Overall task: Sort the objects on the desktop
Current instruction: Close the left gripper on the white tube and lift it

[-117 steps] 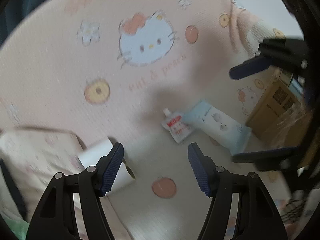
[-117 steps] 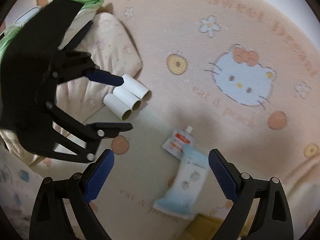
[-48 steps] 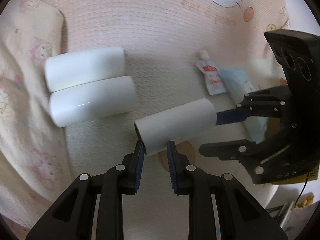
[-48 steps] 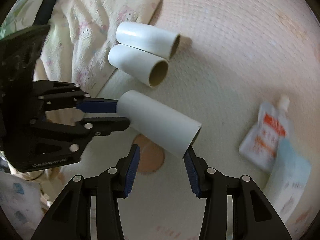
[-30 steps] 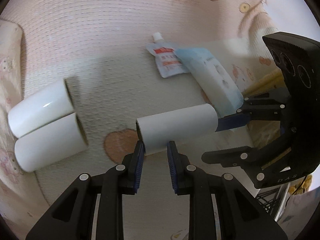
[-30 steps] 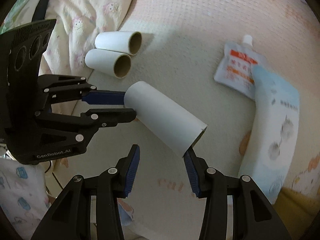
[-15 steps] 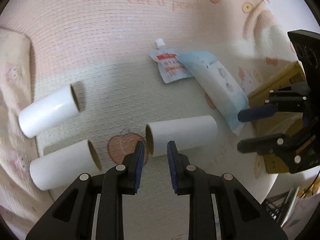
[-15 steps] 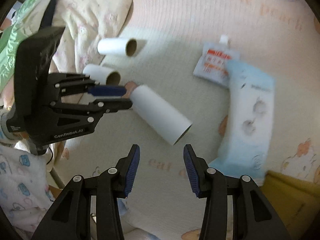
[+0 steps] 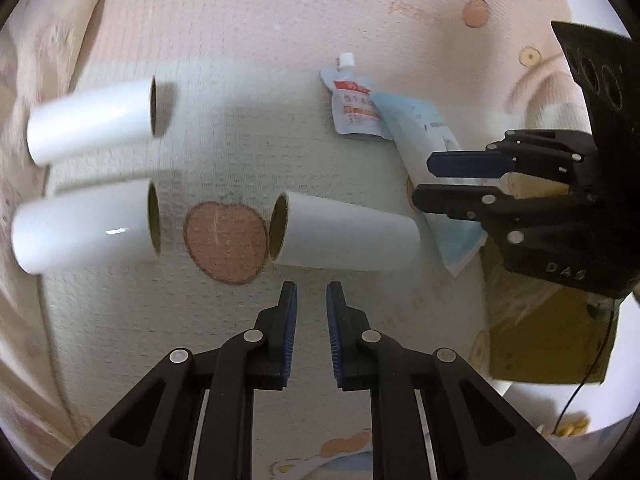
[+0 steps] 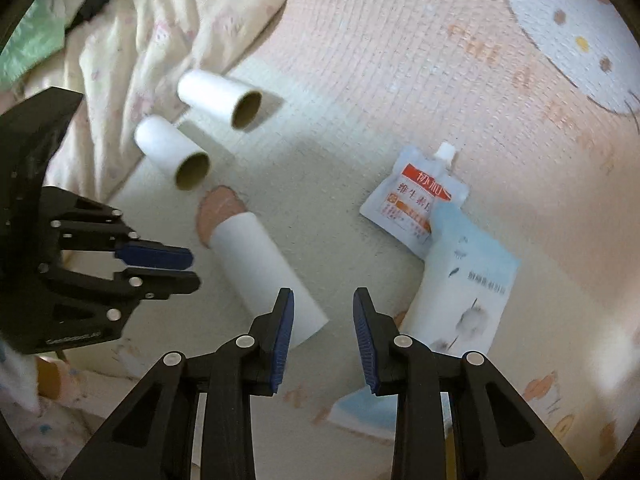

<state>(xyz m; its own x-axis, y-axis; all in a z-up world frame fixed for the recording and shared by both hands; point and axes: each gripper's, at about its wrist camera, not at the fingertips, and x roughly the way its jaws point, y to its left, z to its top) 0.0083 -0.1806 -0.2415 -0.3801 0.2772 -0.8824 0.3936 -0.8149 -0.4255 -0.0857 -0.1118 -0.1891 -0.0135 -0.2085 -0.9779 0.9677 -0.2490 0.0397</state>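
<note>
Both hand-held grippers (image 9: 311,292) (image 10: 323,300) empty beside paper tube (image 9: 344,236).

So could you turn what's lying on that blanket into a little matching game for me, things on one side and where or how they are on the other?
Things:
1. lone white tube
2. small spouted pouch
3. pale blue packet
4. left gripper

States:
A. empty, fingers nearly together
B. lies partly over the pouch's corner
C. red and orange label
D. beside the peach print

Pairs: 1-D, 2-C, 3-B, 4-A
</note>
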